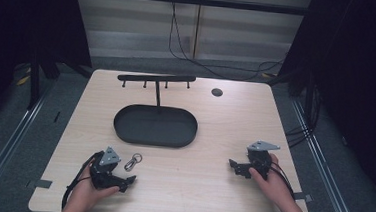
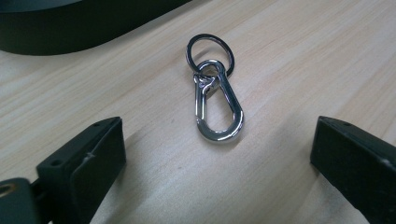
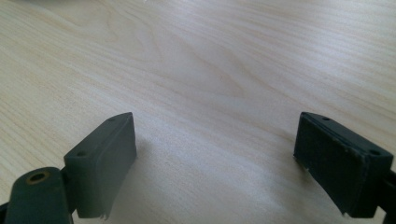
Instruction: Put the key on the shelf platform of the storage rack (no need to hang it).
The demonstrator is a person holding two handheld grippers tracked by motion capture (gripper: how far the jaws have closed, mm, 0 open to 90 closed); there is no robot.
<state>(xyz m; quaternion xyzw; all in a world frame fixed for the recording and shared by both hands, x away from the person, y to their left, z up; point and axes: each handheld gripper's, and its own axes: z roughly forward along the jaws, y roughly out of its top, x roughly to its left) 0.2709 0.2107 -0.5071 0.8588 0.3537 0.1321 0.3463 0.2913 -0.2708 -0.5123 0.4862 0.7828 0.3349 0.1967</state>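
Note:
A shiny metal snap hook with a key ring [image 1: 133, 161] lies flat on the wooden table, just right of my left gripper [image 1: 124, 183]. In the left gripper view the snap hook [image 2: 217, 100] rests a short way beyond the open jaws, ring end pointing away, and the left gripper [image 2: 217, 154] holds nothing. A black oval tray [image 1: 155, 126] with a T-shaped hook rack [image 1: 157, 78] on a post stands at the table's middle. My right gripper [image 1: 233, 166] rests low over the table at the right, open and empty; the right gripper [image 3: 215, 154] faces bare wood.
The tray's dark rim [image 2: 70, 28] sits beyond the snap hook at upper left. A round black cable hole [image 1: 217, 92] lies near the table's far right. Cables [image 1: 190, 51] hang behind the table. Black curtains flank both sides.

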